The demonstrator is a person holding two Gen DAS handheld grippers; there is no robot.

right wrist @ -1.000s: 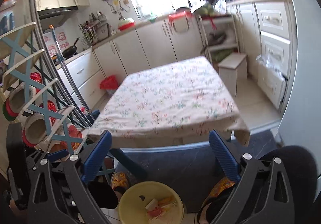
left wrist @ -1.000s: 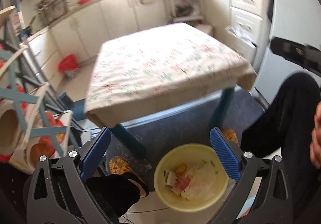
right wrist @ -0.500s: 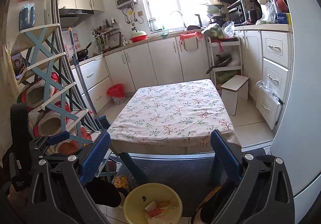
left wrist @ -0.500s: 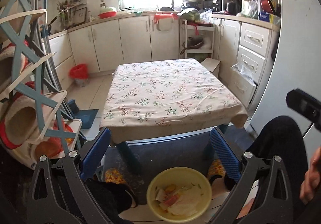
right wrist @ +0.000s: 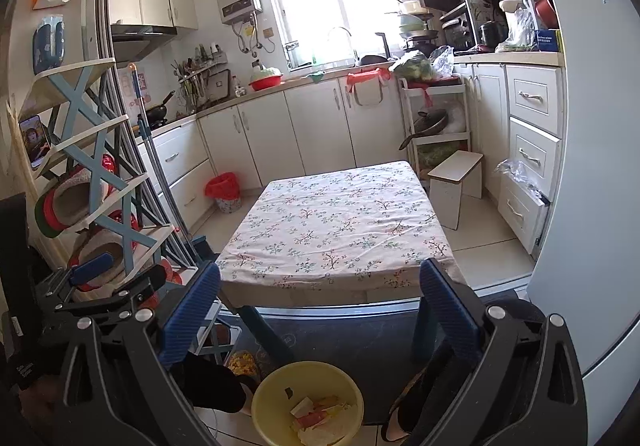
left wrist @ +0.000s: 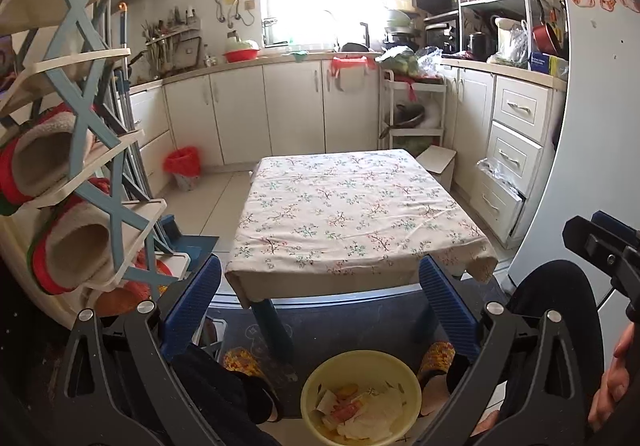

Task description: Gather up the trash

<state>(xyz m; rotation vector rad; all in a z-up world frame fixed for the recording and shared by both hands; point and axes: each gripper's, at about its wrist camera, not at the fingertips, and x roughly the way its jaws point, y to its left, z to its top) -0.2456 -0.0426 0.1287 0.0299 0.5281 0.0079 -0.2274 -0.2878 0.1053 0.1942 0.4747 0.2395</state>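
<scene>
Left wrist view: left gripper (left wrist: 318, 310) fingers spread, empty; right gripper (right wrist: 318, 312) likewise. Yellow bowl (left wrist: 360, 398) of trash sits on floor before bare desk (left wrist: 352, 214). Judgement: collection appears done; hold both grippers level, clear of bowl.

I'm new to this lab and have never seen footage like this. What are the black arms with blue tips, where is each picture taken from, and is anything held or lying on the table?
There is no robot here: a person holds a two-finger tool in each hand, each carrying a wide-angle camera looking along its blue pads. One picture comes from the left gripper, the other from the right gripper. Both have their jaws wide open and hold nothing. Ahead stands a low table with a flowered cloth; nothing lies on it. On the floor by the person's feet sits a yellow bowl holding scraps of trash. A red-lined bin stands by the cupboards.
</scene>
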